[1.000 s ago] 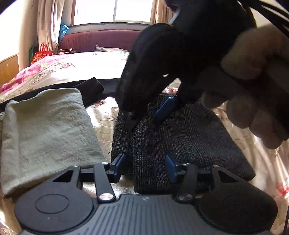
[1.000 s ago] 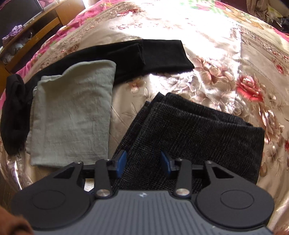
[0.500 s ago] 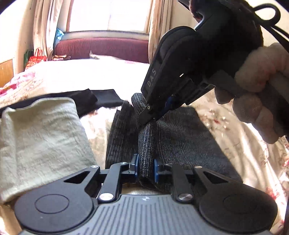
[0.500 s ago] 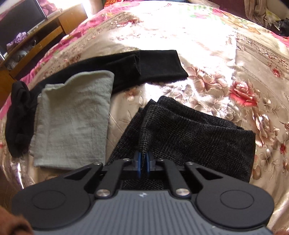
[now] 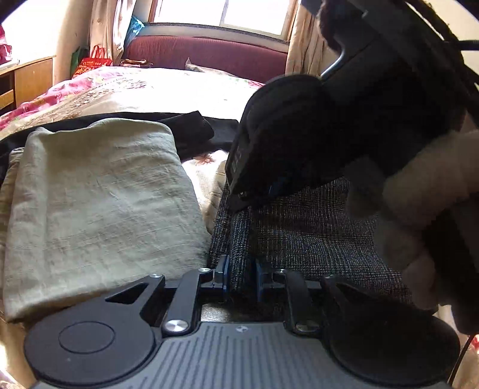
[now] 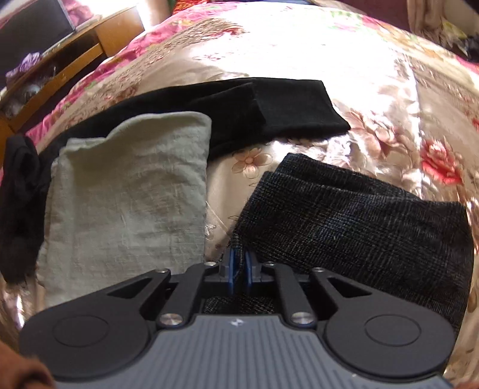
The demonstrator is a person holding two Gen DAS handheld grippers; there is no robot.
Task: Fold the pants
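Both grippers are on the dark tweed pants (image 6: 353, 221), folded on the floral bedspread (image 6: 374, 98) just right of the folded grey-green cloth (image 6: 128, 191). The left gripper (image 5: 241, 276) pinches a raised ridge of tweed at the near edge — its jaws easing apart, fabric between the pads. The right gripper (image 6: 238, 270) nips the pants' left corner, jaws likewise loosening slightly. Behind the grey-green cloth lies a black garment (image 6: 263, 107).

A bed (image 6: 374, 68) with a shiny floral cover fills the room, sunlit and glaring near its middle. Behind it stands a dark red headboard (image 5: 209, 55) under a bright window (image 5: 221, 13) with pale curtains (image 5: 104, 27). A wooden cabinet (image 5: 33, 77) stands at the side.
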